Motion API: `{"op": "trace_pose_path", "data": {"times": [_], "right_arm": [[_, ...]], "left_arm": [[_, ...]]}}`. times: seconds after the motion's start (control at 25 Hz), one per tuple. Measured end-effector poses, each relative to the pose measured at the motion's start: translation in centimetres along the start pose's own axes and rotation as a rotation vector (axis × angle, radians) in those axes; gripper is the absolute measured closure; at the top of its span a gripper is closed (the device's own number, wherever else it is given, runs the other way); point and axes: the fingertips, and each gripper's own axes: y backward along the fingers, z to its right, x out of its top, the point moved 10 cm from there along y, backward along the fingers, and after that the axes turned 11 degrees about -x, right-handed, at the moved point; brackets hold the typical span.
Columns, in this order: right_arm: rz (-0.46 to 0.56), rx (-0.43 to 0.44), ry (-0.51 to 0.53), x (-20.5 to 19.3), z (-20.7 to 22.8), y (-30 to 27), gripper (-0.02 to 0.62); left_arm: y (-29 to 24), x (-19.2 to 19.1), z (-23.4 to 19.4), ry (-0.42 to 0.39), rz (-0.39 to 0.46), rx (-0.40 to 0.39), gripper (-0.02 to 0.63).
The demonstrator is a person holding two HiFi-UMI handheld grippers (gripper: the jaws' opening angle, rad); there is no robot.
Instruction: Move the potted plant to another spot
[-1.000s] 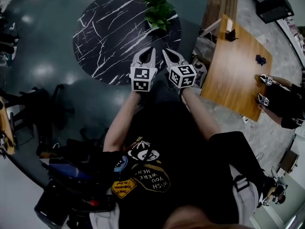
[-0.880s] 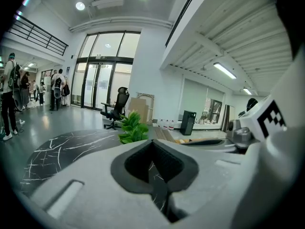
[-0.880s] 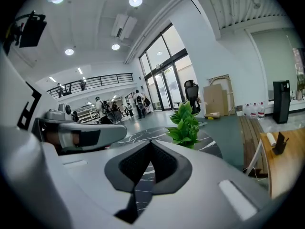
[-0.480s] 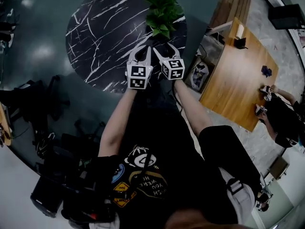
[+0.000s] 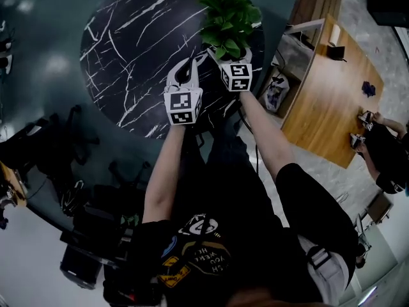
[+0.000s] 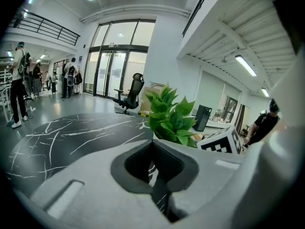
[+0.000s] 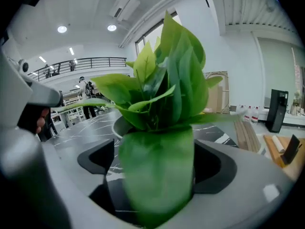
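Where the person holding the tools leans forward, the round black counter [image 5: 128,37] with white veining spreads out ahead of both pairs of fingers. A wooden counter [image 5: 326,101] stands well off to the right of the right-hand pair, with another person [image 5: 383,152] at its far side. The potted plant [image 5: 229,15] sits toward the right edge of the round counter, and its green leaves reach over the tips of the right gripper [image 7: 155,163]. That gripper's fingers [image 7: 214,168] are spread wide. A broad leaf [image 7: 157,175] hangs down between them, and the pot's pale rim [image 7: 116,125] shows just beyond, nearer the left finger. I cannot tell whether either finger touches the pot. The left gripper [image 5: 186,68] hovers just left of the plant. Its fingers [image 5: 176,77] are pressed together with nothing between them, and the plant stands ahead and to the right of their tips. The right gripper's marker cube [image 6: 221,140] shows just right of the left fingers, under the foliage.
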Motion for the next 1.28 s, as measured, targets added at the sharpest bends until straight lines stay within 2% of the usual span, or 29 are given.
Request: {"op": "trace_pose_path", "data": {"times": [0.28,0.48,0.84,1.04,1.28], "right_arm": [[0.027,-0.065,-0.022,0.6,-0.7,-2.8,0.112],[0.021,-0.037,0.006,1.3,-3.6,-4.0,0.115],[0.003,0.186,0.129,1.8,-17.7,-6.6,0.117],[0.008,0.4,0.24,1.4,-29.2,-7.1,0.117],[0.006,0.579,0.337,-0.2,-41.7,-5.6,0.117]], "left_arm": [[1.9,-0.6,-2.7,0.068,0.021,0.005,0.603],[4.3,-0.6,-4.8,0.074,0.041,0.042,0.603],[11.9,-2.6,-10.6,0.146,0.072,0.211,0.603],[18.8,-4.5,-13.9,0.24,0.125,0.365,0.603],[26.8,-7.0,-17.0,0.296,0.147,0.525,0.602]]}}
